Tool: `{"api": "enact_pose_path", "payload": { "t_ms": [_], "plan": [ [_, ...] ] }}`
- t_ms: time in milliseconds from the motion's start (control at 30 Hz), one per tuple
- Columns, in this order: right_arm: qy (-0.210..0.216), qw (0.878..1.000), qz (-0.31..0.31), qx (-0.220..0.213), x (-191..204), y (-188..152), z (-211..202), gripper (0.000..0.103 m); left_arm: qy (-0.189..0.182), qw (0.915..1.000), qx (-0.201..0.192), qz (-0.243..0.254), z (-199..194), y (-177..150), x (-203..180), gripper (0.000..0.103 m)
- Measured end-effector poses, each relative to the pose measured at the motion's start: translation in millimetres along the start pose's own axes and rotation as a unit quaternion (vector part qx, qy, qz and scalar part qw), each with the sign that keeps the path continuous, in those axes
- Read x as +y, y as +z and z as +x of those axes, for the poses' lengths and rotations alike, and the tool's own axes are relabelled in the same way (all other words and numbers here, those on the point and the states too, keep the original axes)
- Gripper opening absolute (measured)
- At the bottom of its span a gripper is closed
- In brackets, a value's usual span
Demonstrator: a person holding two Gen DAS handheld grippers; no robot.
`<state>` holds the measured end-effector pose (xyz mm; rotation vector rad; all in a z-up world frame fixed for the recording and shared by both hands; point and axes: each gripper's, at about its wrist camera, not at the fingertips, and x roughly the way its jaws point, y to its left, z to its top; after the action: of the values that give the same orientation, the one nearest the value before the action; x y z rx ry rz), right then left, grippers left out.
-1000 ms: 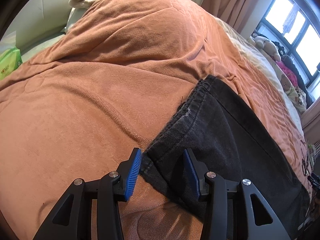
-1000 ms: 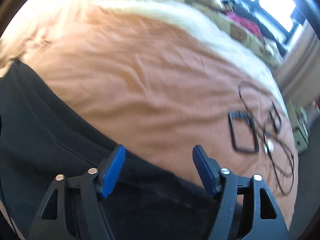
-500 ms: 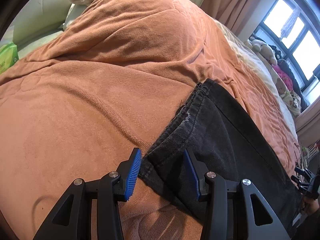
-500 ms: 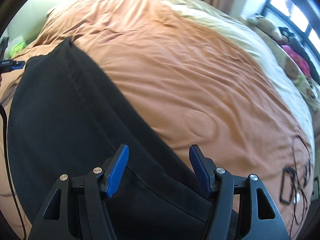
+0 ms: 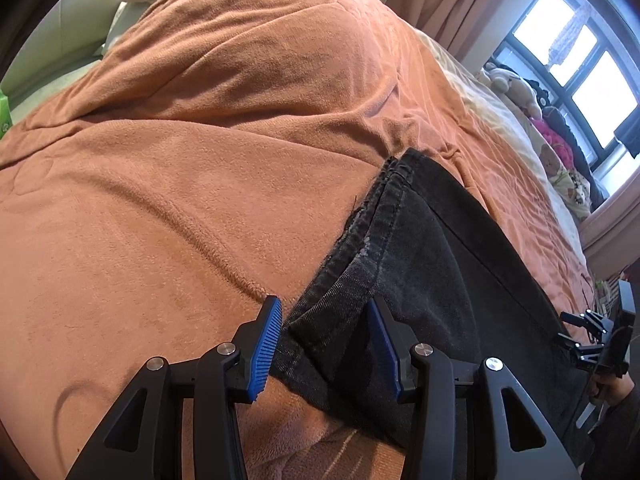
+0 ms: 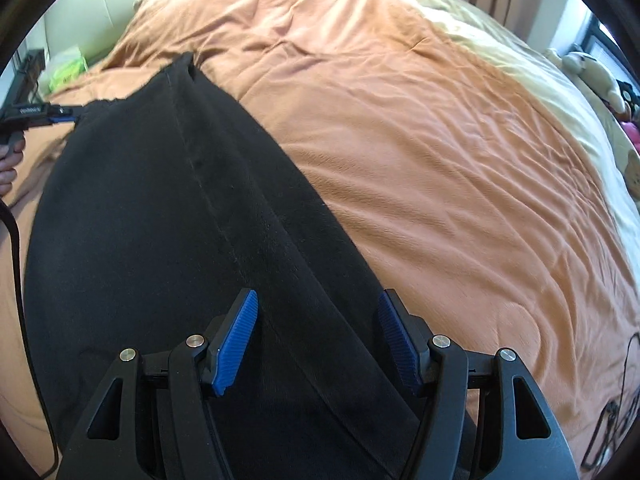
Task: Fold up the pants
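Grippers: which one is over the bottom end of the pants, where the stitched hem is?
The left gripper. The frayed, stitched hem of the black pants lies between its open fingers; the right gripper hovers open over plain cloth and a long seam.

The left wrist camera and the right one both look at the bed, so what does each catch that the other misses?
Only the left wrist view shows the frayed hem up close, between the open left gripper pads, and the window. Only the right wrist view shows the long seam running down the leg under the open right gripper, whose jaws have just been closing. Both share the black pants on the orange blanket and the plush toys.
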<state>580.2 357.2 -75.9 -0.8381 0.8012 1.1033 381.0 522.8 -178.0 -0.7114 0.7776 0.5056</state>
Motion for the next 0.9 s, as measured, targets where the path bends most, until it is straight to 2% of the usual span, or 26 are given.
{"api": "enact_pose_path", "payload": {
  "t_ms": [33, 100, 133, 200, 333, 400, 433, 500, 533, 733, 900],
  "plan": [
    [0.005, 1.0, -0.001, 0.006, 1, 2, 6, 0.058, -0.001, 1.0, 0.0, 0.0, 1, 0, 0, 0.047],
    [0.025, 0.999, 0.001, 0.02, 3, 5, 15, 0.03, -0.002, 1.0, -0.001, 0.0, 2, 1, 1, 0.047],
    [0.028, 0.999, -0.001, 0.024, 5, 6, 18, 0.026, -0.001, 1.0, -0.002, -0.001, 2, 1, 2, 0.047],
    [0.015, 0.999, -0.017, 0.023, 12, 9, 18, 0.0, -0.002, 1.0, -0.004, -0.002, 2, 3, 3, 0.047],
    [-0.018, 1.0, -0.021, 0.007, 15, 19, 7, 0.0, -0.012, 0.9999, 0.004, -0.006, 4, 5, 3, 0.047],
    [-0.028, 0.999, -0.017, -0.004, 14, 25, -1, 0.0, -0.012, 0.9997, 0.023, 0.001, 10, 3, 0, 0.047],
    [-0.038, 0.999, -0.018, -0.009, 15, 30, -4, 0.0, -0.011, 0.9996, 0.024, 0.002, 10, 2, -1, 0.044],
    [-0.057, 0.998, -0.018, -0.01, 16, 36, -5, 0.0, -0.005, 0.9997, 0.02, 0.011, 8, 0, -2, 0.023],
    [-0.071, 0.997, -0.017, -0.009, 17, 39, -5, 0.0, -0.003, 0.9996, 0.02, 0.019, 7, -1, -4, 0.008],
    [-0.109, 0.994, 0.001, -0.003, 19, 49, 8, 0.0, 0.024, 0.9993, -0.006, 0.029, -9, 1, -5, 0.006],
    [-0.122, 0.991, 0.026, 0.041, 20, 51, 42, 0.002, 0.041, 0.9984, 0.026, 0.028, 11, 2, 2, 0.008]
  ]
}}
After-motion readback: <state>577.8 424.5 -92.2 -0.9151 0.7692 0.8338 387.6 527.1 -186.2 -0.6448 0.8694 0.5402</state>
